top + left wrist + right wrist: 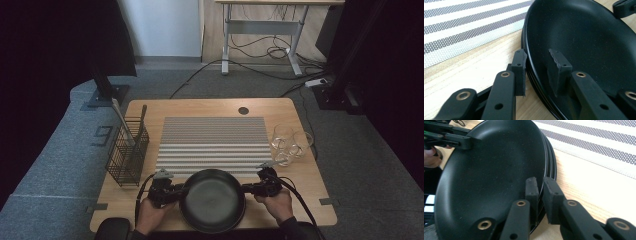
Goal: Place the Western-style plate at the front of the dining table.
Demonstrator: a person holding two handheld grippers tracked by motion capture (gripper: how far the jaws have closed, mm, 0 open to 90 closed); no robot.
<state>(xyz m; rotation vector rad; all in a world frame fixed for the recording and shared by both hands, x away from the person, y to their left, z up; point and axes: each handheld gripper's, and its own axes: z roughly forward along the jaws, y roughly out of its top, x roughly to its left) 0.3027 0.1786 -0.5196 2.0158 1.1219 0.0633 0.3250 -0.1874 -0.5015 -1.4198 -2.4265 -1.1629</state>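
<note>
The stack of black plates point(213, 200) sits at the near edge of the wooden table point(210, 107), just in front of the striped mat point(214, 145) and not yet on it, so moving it looks barely begun. The right gripper point(539, 185) pinches the stack's right rim with its jaws nearly together. The left gripper point(538, 61) straddles the left rim, jaws spread and not yet clamped. Both hands come in low from the near side, facing each other across the plates.

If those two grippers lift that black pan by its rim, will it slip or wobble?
The black pan looks rigid, so it likely won't flex. Its smooth rim may slip. The right gripper pinches the rim closely, but the left gripper straddles it with a gap, so the pan could tilt.
</note>
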